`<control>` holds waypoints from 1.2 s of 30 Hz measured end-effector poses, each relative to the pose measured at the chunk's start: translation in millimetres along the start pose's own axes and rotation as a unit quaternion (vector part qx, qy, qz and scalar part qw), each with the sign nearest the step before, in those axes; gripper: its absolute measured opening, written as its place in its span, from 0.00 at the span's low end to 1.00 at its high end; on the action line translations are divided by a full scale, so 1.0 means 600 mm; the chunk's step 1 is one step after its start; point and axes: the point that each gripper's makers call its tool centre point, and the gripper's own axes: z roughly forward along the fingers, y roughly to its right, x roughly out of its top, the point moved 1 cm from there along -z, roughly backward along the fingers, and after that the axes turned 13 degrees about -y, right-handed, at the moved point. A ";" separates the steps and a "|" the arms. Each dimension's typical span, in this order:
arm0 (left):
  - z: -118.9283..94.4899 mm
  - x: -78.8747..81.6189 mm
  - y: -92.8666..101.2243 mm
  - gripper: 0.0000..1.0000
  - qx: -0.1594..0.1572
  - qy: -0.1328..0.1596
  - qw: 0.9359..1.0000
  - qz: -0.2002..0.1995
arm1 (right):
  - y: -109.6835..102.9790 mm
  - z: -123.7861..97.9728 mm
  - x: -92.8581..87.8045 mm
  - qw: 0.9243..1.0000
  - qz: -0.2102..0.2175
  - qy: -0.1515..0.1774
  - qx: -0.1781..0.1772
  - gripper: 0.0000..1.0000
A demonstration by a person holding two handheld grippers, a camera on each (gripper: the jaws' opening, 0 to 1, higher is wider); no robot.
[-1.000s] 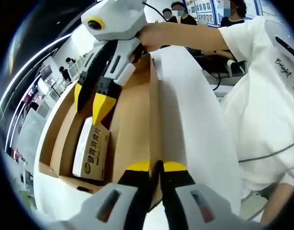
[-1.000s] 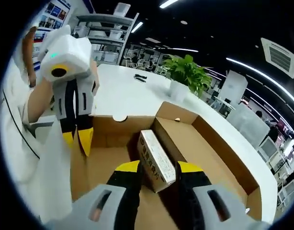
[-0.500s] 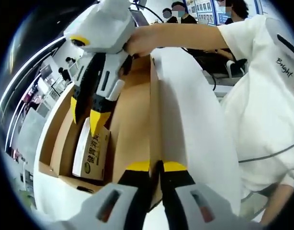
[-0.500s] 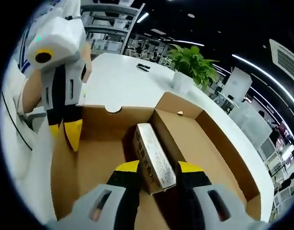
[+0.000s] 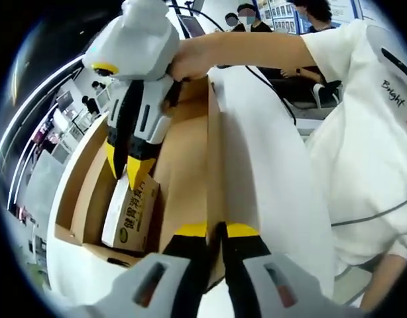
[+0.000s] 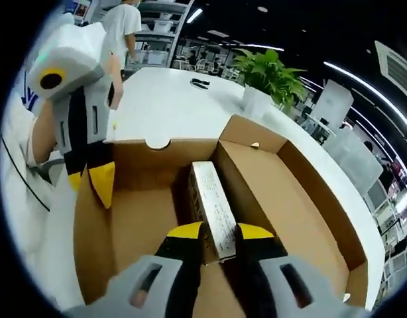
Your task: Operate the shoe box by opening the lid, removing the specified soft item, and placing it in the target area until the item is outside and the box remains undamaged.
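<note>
Shoe box (image 6: 303, 192) open; right gripper (image 6: 219, 232) jaws clamp small carton (image 6: 210, 205) inside; left gripper (image 5: 217, 230) pinches lid edge (image 5: 213, 152).

On the white tabletop (image 6: 164, 106), a potted green plant (image 6: 266, 69) stands near a small dark object (image 6: 199, 83); shelving (image 6: 165, 26) rises beyond.

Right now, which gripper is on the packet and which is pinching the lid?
The right gripper straddles the printed packet inside the shoe box. The left gripper is shut on the upright white lid edge.
</note>
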 end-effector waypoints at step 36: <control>0.000 0.001 0.003 0.06 0.002 0.005 1.000 0.002 | -0.021 0.038 0.000 0.985 -0.007 -0.129 0.111 0.20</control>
